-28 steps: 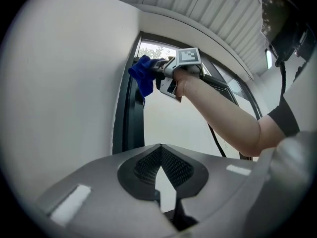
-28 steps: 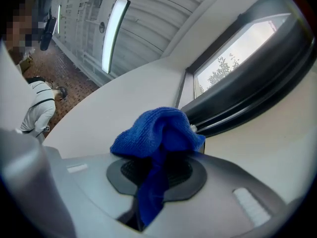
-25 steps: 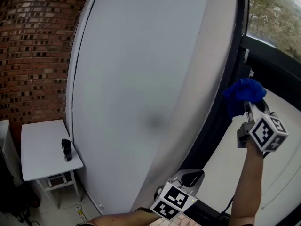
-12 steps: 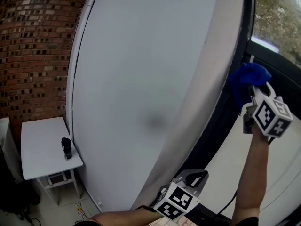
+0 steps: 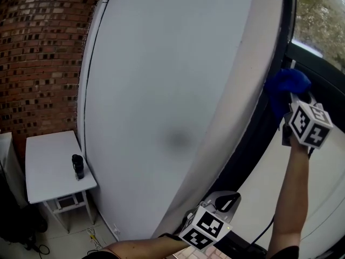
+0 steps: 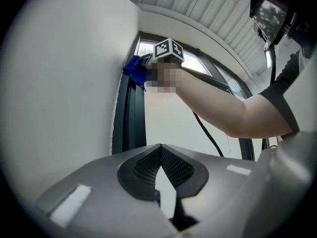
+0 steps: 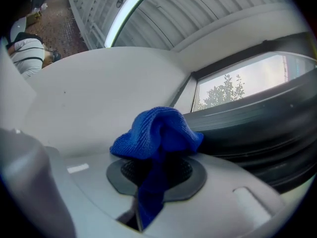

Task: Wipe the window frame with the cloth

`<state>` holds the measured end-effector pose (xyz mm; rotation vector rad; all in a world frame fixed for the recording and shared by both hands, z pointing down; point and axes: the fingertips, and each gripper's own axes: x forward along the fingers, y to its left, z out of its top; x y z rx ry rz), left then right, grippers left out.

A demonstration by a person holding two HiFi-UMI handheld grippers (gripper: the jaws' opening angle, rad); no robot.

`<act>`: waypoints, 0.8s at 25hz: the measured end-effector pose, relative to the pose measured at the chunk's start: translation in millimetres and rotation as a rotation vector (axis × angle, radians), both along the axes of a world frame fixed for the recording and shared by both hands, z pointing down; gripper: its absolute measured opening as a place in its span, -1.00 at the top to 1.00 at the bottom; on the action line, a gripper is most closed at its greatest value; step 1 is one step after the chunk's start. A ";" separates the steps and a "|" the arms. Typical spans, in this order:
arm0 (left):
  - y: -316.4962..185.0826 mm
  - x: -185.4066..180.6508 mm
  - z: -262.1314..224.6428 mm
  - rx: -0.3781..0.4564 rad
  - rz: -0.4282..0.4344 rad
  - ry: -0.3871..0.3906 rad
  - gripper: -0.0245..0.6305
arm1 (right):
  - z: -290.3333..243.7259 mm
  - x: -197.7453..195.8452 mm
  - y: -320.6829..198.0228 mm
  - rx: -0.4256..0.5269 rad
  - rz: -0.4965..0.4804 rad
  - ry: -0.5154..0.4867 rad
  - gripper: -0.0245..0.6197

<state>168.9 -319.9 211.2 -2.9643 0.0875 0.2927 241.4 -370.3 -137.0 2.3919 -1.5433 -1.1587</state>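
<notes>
Head view: the right gripper [image 5: 292, 99] holds the blue cloth [image 5: 285, 85] against the dark window frame [image 5: 261, 128]. Left gripper view: the left gripper [image 6: 159, 150], low beside the frame, is pressed together, empty. Right gripper view: jaws pinch the cloth's bunched middle; soft, light, probably floppy.

Indoor room beside a large window: a bare red brick wall [image 5: 38, 53], a smooth white wall panel [image 5: 161, 90], a dark window frame [image 5: 256, 144] with trees [image 5: 323, 15] beyond, a slatted ceiling [image 7: 208, 14] carrying a strip light [image 7: 126, 9], a tiled floor [image 5: 54, 242] and one small white counter [image 5: 48, 169]; whether home or workplace cannot be told
</notes>
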 end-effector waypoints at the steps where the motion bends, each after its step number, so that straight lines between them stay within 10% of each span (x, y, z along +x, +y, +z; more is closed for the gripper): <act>1: 0.0 1.1 -0.2 0.003 -0.002 -0.004 0.94 | -1.0 -0.3 -0.3 -0.001 0.007 0.008 0.70; 20: -28.5 35.7 12.3 -0.023 -0.087 -0.027 0.94 | 33.0 9.7 -14.1 -0.059 0.022 0.053 0.70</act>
